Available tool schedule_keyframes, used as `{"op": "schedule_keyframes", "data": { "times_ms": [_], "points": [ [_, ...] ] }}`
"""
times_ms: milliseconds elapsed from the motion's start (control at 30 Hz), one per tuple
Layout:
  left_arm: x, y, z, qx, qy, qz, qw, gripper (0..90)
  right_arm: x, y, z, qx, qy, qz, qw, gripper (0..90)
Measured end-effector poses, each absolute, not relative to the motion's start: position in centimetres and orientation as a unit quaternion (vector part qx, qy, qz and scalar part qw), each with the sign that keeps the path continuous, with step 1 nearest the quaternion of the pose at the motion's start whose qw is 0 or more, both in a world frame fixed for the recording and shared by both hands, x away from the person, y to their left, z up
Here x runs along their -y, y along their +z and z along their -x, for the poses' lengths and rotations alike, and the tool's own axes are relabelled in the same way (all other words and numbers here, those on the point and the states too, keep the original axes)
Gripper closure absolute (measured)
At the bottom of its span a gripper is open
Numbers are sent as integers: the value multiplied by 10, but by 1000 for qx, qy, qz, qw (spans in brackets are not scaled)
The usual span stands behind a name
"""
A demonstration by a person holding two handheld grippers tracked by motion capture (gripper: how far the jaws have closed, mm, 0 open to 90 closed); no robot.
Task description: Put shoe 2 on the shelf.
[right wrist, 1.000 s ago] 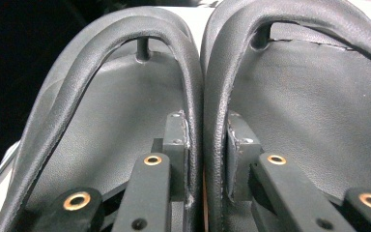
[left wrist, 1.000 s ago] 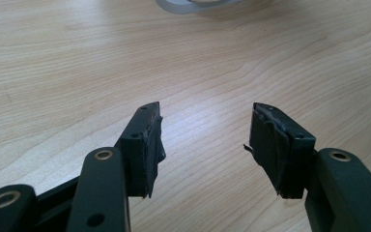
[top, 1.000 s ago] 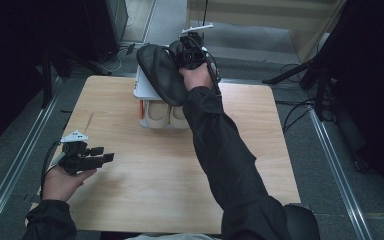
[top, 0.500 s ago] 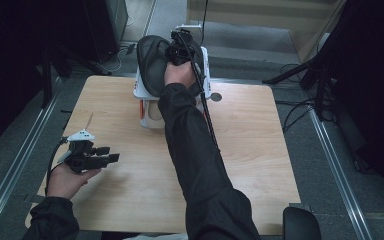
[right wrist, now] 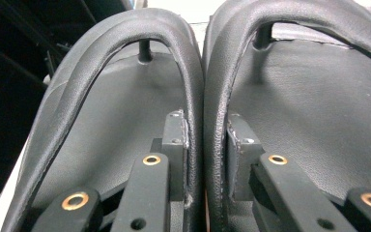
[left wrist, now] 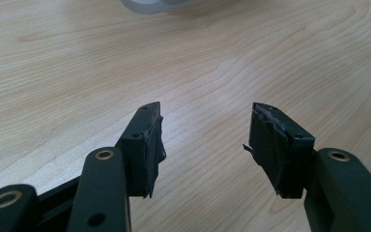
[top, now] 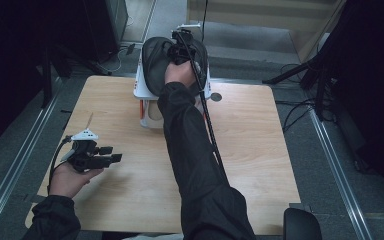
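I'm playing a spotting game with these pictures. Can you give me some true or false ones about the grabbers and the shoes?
1. The right gripper pinches the straps of two black sandals together. True.
2. The left gripper is holding a sandal. False: its jaws are open with nothing between them, over the wooden table.
3. The sandals sit on top of a white rack at the table's far edge. True.
4. The left gripper touches the rack. False: it is near the table's left front, well apart from it.
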State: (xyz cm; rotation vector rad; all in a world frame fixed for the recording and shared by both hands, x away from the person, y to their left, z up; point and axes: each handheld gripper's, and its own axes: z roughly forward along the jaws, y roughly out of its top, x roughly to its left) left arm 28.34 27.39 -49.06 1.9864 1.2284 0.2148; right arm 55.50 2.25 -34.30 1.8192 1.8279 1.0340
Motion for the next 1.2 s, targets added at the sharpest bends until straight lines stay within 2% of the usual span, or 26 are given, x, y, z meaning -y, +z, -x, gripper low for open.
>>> {"op": "schedule_keyframes", "data": {
  "times_ms": [567, 667, 700, 767, 1200],
  "points": [
    [-274, -491, -283, -482, 81, -783, 384, 459, -22, -344, -552, -649, 375, -639, 174, 733],
    [-274, -491, -283, -482, 81, -784, 383, 459, -23, -344, -551, -652, 374, -636, 176, 683],
    [-274, -491, -283, -482, 81, -784, 383, 459, -23, -344, -551, -654, 377, -631, 177, 637],
    [-274, -491, -283, -483, 81, -783, 384, 459, -24, -344, -551, -656, 381, -628, 174, 598],
    [-272, -492, -285, -483, 81, -784, 381, 458, -19, -342, -544, -666, 393, -613, 160, 518]
  ]
}}
